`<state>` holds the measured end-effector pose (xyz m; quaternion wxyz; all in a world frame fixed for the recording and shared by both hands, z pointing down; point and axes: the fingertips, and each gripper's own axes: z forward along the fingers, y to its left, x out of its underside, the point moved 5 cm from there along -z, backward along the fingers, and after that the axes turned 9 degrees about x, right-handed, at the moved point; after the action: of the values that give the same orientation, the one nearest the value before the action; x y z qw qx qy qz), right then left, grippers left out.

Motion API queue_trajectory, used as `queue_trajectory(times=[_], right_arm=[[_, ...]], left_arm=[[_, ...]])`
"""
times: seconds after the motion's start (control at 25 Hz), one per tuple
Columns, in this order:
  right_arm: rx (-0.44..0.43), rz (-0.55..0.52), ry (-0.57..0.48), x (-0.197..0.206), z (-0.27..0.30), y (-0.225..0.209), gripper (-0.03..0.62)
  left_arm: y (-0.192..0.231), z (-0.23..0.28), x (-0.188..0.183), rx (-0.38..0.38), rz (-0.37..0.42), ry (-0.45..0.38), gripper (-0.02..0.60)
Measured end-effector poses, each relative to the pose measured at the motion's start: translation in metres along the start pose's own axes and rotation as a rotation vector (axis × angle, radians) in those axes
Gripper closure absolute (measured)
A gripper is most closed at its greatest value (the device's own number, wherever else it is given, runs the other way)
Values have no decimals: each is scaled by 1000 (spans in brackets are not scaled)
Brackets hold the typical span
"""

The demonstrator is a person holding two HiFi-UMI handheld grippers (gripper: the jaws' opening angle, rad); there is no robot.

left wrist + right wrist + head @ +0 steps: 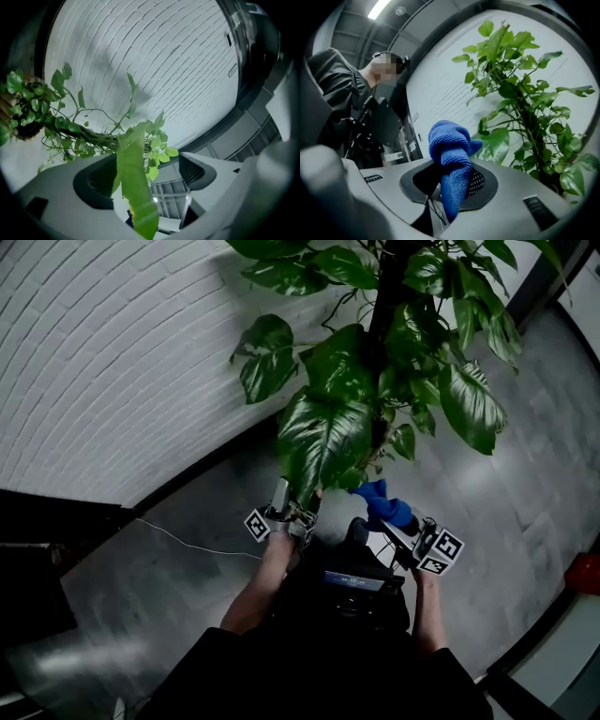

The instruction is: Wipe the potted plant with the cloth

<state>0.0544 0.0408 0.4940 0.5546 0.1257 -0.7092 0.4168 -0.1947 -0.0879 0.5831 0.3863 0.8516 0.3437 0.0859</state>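
Left gripper (291,514) (151,190) stood with its jaws apart around the tip of a large glossy green leaf (319,442) (133,173); only the left gripper view showed the gap beside that leaf. Right gripper (396,529) (449,190) was clamped on a bunched blue microfibre cloth (383,504) (450,150), near the lowest leaves of the tall leafy green potted plant (375,362) (525,93). Only the head view showed the grey floor (497,512).

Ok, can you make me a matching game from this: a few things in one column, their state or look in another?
1 left tool
2 right tool
3 wall
4 cable

A white brick
B shut on the blue cloth
C lying on the floor
D open, with a leaf in the gap

Pairs: 1-D, 2-B, 3-A, 4-C
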Motion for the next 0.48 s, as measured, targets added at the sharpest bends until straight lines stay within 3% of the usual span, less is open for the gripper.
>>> queue_trajectory(times=[0.24,0.48], right_arm=[[189,36,-79,-26,-31,-22,490],[332,212,-284,-40,-52,-45,490]], left_arm=[[-54,-28,-37,-8,106,-105,164],[-111,-20,-57,37,243,-26,169]])
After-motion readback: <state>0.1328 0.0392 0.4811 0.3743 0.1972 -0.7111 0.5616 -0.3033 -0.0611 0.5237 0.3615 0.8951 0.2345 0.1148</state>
